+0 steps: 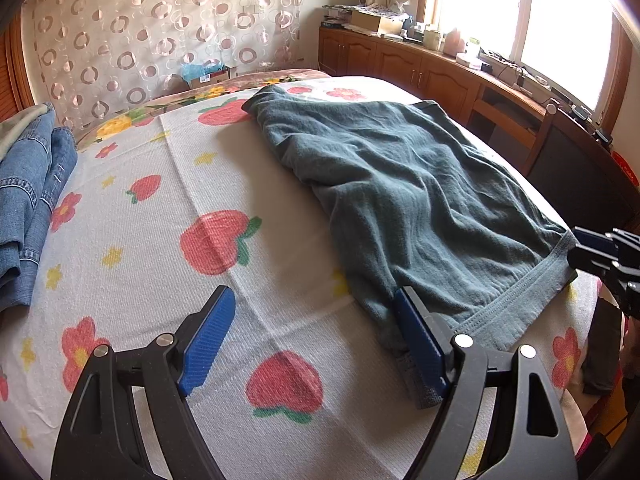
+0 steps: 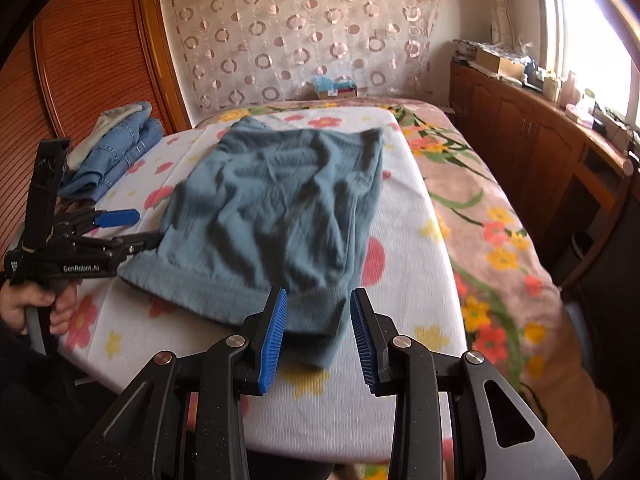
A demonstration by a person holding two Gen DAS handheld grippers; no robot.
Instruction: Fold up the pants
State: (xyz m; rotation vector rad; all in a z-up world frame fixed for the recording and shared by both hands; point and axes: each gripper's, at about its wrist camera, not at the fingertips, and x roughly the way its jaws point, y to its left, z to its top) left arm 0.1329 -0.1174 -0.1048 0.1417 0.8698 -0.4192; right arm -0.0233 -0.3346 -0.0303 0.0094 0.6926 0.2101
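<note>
On the bed (image 2: 436,264), over a white cover printed with strawberries and flowers, we have the teal pants (image 2: 280,208) lying flat, waistband toward us, already doubled lengthwise by the look of them. We judge them a light, limp knit: soft, faintly ribbed, rumpled with shallow creases, nothing stiff in them, so they should drape and sag from any pinch and slide easily over the woven cover. The stitched waistband (image 1: 516,300) is thicker and firmer, and its corners look to us the best places to take hold, one at each end, to keep the layers together.

Our left hand-held gripper (image 1: 316,340) stands spread wide at the near corner, one blue ribbed pad (image 1: 420,340) touching or just beside the fabric edge, the other over bare cover; it pinches nothing. Our right hand-held gripper (image 2: 318,336) is part open at the opposite waistband corner, cloth lying between its pads without being pressed.

A folded pile of denim jeans (image 2: 120,144) sits well apart at the bed's far side.
</note>
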